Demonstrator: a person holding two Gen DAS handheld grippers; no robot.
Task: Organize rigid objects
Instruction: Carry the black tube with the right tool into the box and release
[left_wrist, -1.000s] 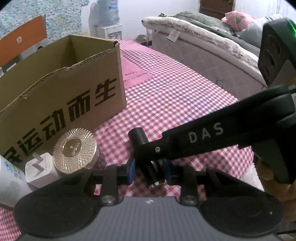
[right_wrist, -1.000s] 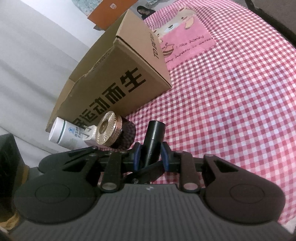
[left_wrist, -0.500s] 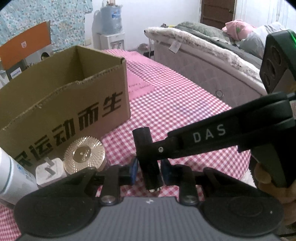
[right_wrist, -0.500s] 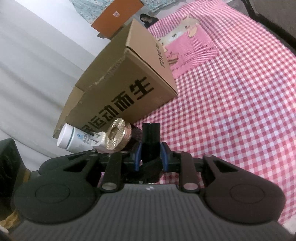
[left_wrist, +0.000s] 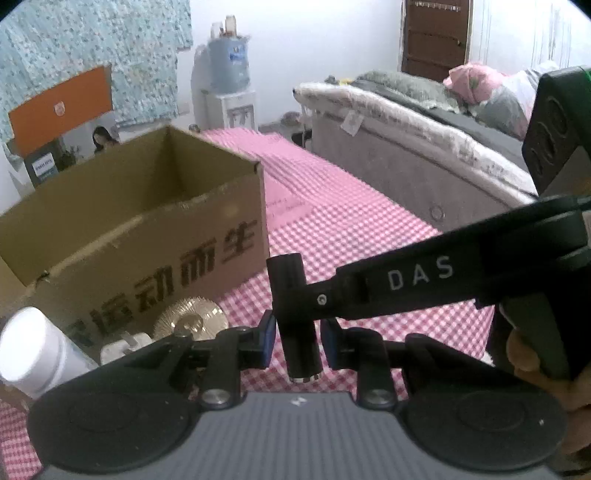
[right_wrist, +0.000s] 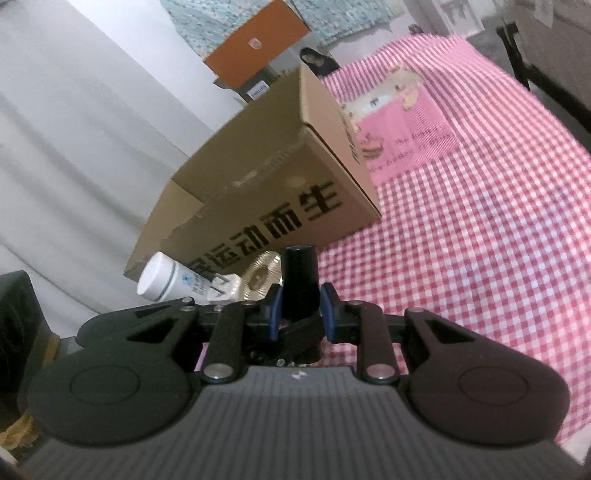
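We see 1 pink and white checked cloth (left_wrist: 354, 236), soft and flat, with 1 plain pink patch that has small writing, too blurry to read. On it stands 1 brown cardboard box (left_wrist: 147, 236), open on top, with big black Chinese words ending 运动而生. Beside the box lie 1 round gold lid (left_wrist: 192, 323) with fine ridges, 1 white bottle (right_wrist: 166, 278) with a small label and 1 white plug (right_wrist: 221, 291). The right gripper (right_wrist: 301, 308) has white letters DAS on its arm. It pinches 1 smooth black tube (left_wrist: 295, 314), held up above the cloth in front of the box. The left gripper (left_wrist: 297, 341) pinches the tube's lower part.
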